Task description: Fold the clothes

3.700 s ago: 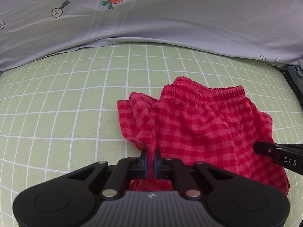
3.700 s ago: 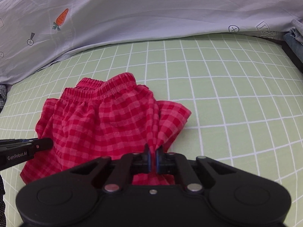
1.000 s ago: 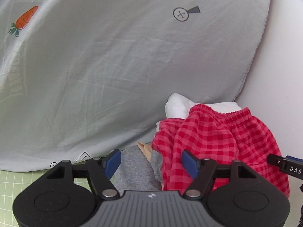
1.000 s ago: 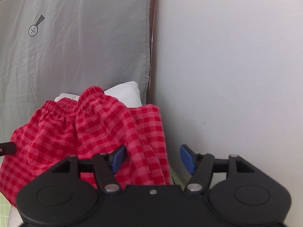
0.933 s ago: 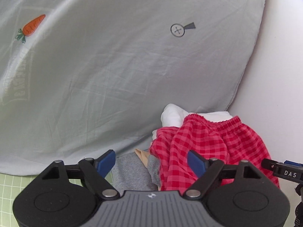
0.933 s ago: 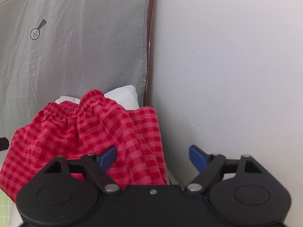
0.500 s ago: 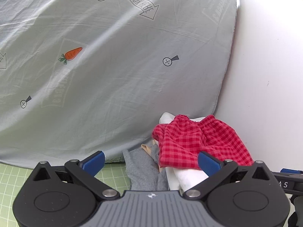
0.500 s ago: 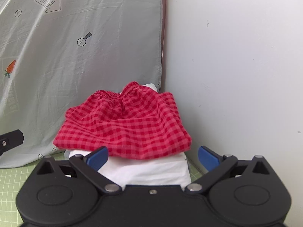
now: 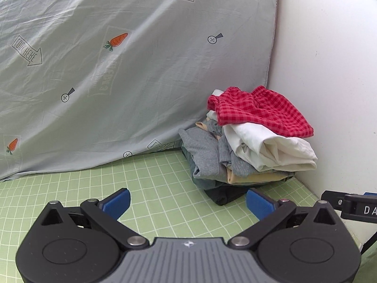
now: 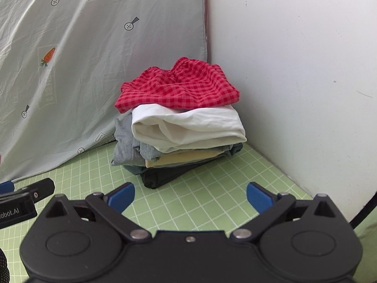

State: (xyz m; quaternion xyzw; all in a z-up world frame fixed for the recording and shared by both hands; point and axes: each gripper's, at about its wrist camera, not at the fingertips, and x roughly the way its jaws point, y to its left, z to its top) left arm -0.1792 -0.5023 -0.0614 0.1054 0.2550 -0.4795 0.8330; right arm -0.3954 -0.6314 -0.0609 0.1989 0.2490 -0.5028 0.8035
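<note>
We see the red checked shorts (image 9: 259, 113) lying on top of a pile of folded clothes (image 9: 238, 155) in the corner where the grey printed sheet (image 9: 117, 70) meets the white wall (image 9: 329, 70). Under the shorts lie a white garment (image 10: 188, 127), then grey, tan and dark pieces, the lowest resting on the green gridded surface (image 9: 153, 176).

Our left tool (image 9: 188, 201) stands with its blue-padded fingers wide apart and nothing between them. The pile lies ahead of it and to the right, apart from both fingers, its dark bottom edge showing just above the right finger.

Our right tool (image 10: 190, 197) is likewise spread wide and holds nothing. From this view the pile sits straight ahead, centred above the gap between the fingers, with a strip of bare green surface between it and the fingertips. The shorts (image 10: 176, 89) touch neither tool.

The tip of each tool shows at the edge of the other's view.
</note>
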